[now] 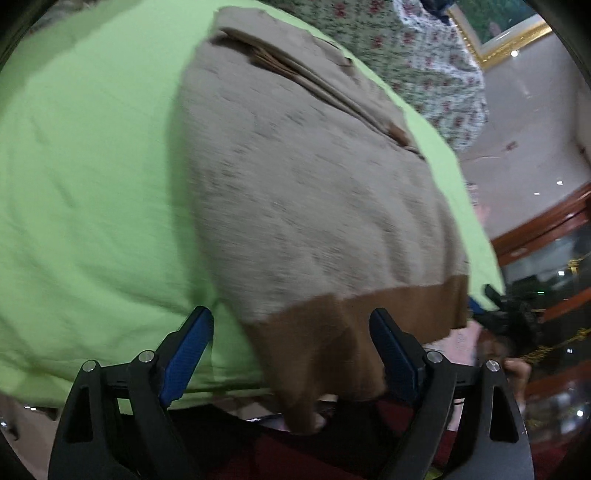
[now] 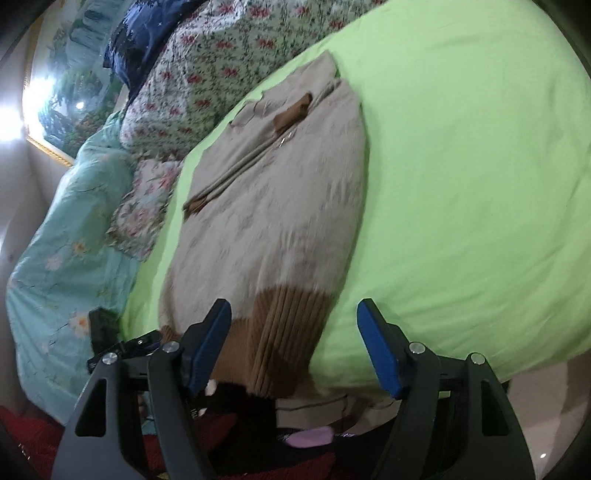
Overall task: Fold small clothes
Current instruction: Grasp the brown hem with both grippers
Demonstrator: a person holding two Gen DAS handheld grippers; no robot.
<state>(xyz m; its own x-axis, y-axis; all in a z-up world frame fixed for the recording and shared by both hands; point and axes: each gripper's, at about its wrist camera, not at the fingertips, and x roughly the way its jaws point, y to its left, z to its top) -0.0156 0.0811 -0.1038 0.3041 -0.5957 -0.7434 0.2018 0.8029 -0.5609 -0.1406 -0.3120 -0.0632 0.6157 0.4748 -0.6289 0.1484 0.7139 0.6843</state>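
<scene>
A beige knit sweater (image 1: 314, 184) with a brown ribbed hem (image 1: 332, 343) lies spread on a light green sheet (image 1: 92, 184). Its hem hangs over the near edge of the bed. My left gripper (image 1: 291, 332) is open, its blue pads either side of the hem, not closed on it. In the right wrist view the same sweater (image 2: 277, 206) shows its zip and a brown cuff (image 2: 293, 112) folded across the chest. My right gripper (image 2: 293, 328) is open over the hem's (image 2: 280, 332) right part. The left gripper also shows in the right wrist view (image 2: 110, 339).
Floral bedding (image 2: 207, 62) and a turquoise flowered quilt (image 2: 70, 236) are piled at the far side of the bed. A gold-framed picture (image 1: 498, 33) hangs on the wall. A wood and glass cabinet (image 1: 546, 251) stands to the right. Dark red fabric (image 1: 295, 454) lies below the grippers.
</scene>
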